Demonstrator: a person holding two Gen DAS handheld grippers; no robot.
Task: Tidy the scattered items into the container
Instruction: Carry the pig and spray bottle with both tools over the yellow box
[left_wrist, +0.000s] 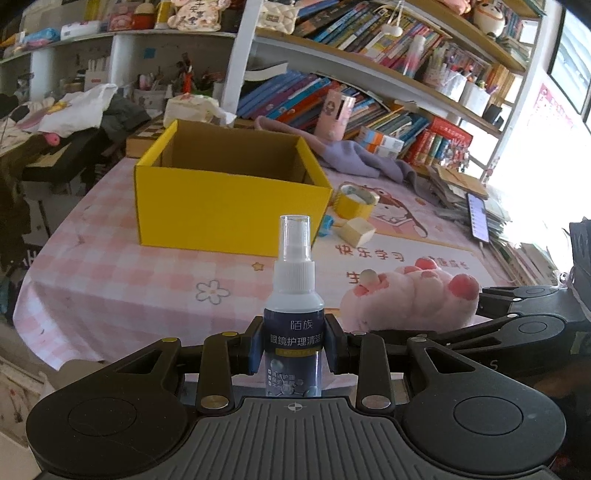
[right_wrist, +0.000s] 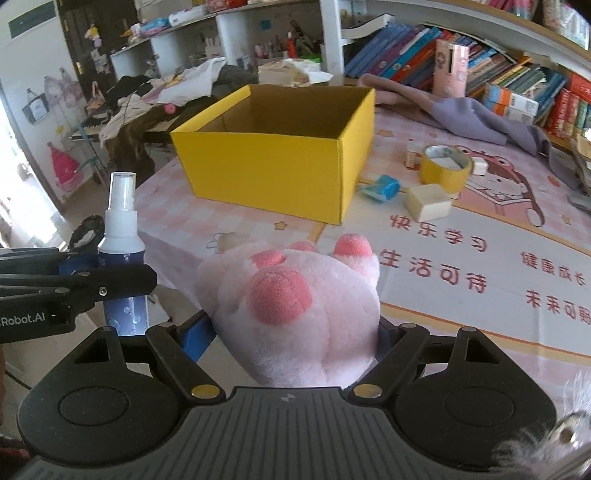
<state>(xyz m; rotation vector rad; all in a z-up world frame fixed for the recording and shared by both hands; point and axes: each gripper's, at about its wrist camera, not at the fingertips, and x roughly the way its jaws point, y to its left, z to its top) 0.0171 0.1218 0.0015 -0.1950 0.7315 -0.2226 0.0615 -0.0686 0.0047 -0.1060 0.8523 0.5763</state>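
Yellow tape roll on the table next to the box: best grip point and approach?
Take the yellow tape roll from above, one finger down its open core and one outside, pinching the wall. It lies flat with the hole up. Use the near side: a small white item sits close behind it, and the yellow cardboard box stands to its left.

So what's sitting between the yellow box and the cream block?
A small blue packet lies between the yellow box and the cream block, close to the box's near corner; the right wrist view shows it best.
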